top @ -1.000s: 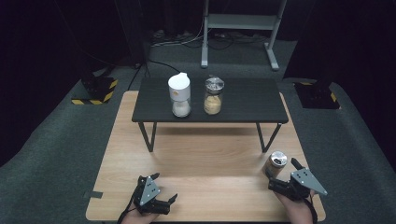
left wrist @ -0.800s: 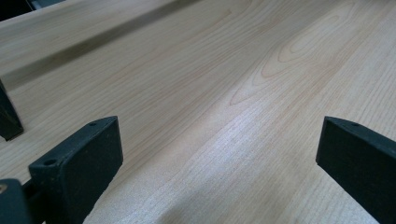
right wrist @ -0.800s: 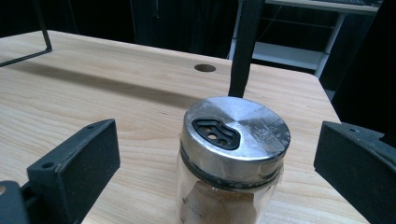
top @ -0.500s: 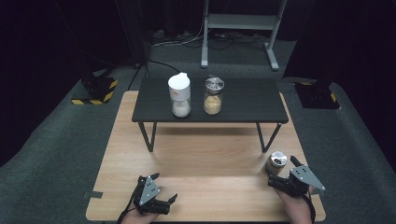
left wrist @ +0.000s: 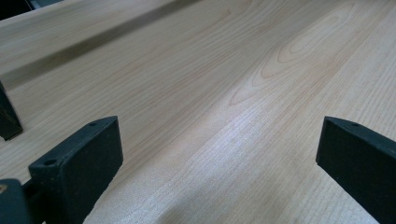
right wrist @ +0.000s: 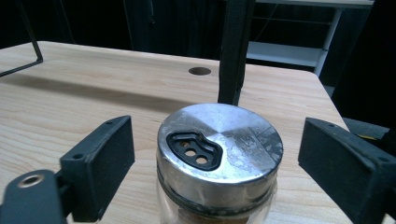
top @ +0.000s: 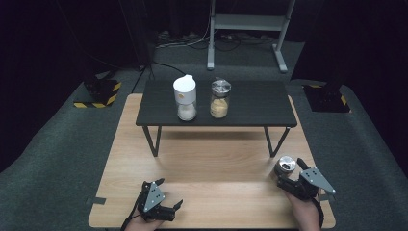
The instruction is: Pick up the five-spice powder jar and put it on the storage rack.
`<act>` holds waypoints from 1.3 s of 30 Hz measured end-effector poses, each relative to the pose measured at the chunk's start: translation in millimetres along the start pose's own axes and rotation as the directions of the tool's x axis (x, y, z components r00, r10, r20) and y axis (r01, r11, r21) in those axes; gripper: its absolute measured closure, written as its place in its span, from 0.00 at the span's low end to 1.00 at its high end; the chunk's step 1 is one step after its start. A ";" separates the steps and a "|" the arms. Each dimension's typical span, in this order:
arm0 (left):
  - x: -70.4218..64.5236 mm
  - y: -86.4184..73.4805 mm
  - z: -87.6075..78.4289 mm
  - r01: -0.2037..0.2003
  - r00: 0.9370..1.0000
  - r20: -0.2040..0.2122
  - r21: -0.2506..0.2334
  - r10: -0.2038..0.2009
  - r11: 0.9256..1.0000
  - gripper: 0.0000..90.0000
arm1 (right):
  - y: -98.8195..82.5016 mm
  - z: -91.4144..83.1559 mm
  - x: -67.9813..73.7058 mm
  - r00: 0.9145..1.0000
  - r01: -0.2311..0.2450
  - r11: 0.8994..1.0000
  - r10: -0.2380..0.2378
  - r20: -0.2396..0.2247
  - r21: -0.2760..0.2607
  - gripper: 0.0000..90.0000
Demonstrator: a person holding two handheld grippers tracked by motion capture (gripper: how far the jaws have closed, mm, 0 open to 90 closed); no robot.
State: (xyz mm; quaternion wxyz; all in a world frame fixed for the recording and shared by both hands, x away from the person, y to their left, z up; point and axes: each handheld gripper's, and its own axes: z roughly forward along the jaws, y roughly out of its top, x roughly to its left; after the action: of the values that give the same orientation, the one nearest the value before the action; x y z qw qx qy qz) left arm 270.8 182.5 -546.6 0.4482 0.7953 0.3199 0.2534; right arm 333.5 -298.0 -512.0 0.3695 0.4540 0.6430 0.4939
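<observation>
We see the right gripper (top: 287, 179) low at the near right corner of the pale wooden table (top: 211, 159), its two blocky black jaws set on either side of a small shaker jar (top: 285, 166). In the right gripper view the jar (right wrist: 219, 158) stands upright between the jaws, with a gap of bare wood showing on each side, so the pads do not press on it; the jaws have just been closing around it but stand open for now. The jar has a clear glass body with a brownish powder just visible under the rim, and a round, brushed metal cap, scuffed and dulled in patches, with a black kidney-shaped insert pierced by three small holes. The left gripper (top: 161, 199) lies at the near left edge of the table, and in the left gripper view its matte black, square-ended jaws are spread wide over smooth, light wood with long wavy grain, nothing between them. Farther back a low black shelf (top: 250, 103) with a flat dark top and thin bent metal legs stands on the table. On it stand a white container (top: 184, 97) with a rounded plastic top and white contents, and just beside it a glass jar (top: 220, 98) with a shiny metal lid, partly filled with tan grains.
</observation>
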 end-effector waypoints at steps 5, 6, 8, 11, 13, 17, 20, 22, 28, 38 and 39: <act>0.0 0.0 0.0 0.000 1.000 -0.002 0.001 0.000 1.000 0.01 | -2.6 -0.2 -2.4 1.000 -0.005 1.000 0.004 -0.007 -0.005 0.19; -0.1 0.0 0.0 0.001 1.000 -0.002 0.001 -0.001 1.000 0.01 | -3.1 -0.2 -2.8 1.000 -0.004 1.000 0.004 -0.008 -0.007 0.20; 0.0 0.0 0.0 0.002 1.000 -0.002 0.001 -0.002 1.000 0.01 | -4.4 0.1 -3.8 1.000 -0.010 1.000 0.010 -0.012 -0.009 0.22; 0.1 0.0 0.0 0.002 1.000 -0.003 0.001 -0.002 1.000 0.01 | -6.1 0.7 -4.7 1.000 -0.018 1.000 0.018 -0.019 -0.010 0.25; 0.1 0.0 0.0 0.002 1.000 -0.002 0.000 -0.002 1.000 0.01 | -6.8 0.9 -5.2 0.999 -0.021 1.000 0.020 -0.026 -0.015 0.27; 0.4 -0.1 -0.1 0.005 1.000 -0.002 -0.002 -0.005 1.000 0.01 | -8.0 0.8 -6.4 0.999 -0.031 0.999 0.030 -0.033 -0.034 0.31; 0.5 -0.1 -0.1 0.005 1.000 -0.002 -0.002 -0.005 1.000 0.01 | -8.8 1.7 -6.6 0.998 -0.037 0.999 0.035 -0.043 -0.034 0.34; 0.5 -0.1 -0.1 0.005 1.000 -0.002 -0.002 -0.005 1.000 0.01 | -9.5 2.0 -6.4 0.998 -0.037 0.999 0.035 -0.049 -0.036 0.36; 0.3 -0.1 -0.2 0.003 1.000 -0.003 -0.002 -0.003 1.000 0.01 | -11.2 2.0 -7.2 0.997 -0.042 0.998 0.039 -0.059 -0.045 0.38; 0.5 -0.3 -0.5 0.006 1.000 -0.004 -0.005 -0.006 1.000 0.01 | -12.1 1.2 -6.9 0.998 -0.042 0.998 0.039 -0.057 -0.051 0.38; 0.5 -0.3 -0.6 0.006 1.000 -0.004 -0.005 -0.006 1.000 0.01 | -12.1 1.0 -6.9 0.998 -0.042 0.998 0.039 -0.056 -0.051 0.38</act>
State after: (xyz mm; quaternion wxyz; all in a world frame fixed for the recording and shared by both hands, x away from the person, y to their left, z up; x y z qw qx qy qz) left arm 270.7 183.3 -546.6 0.4504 0.7927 0.3225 0.2547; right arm 334.0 -305.4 -523.8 0.3533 0.4434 0.6303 0.5304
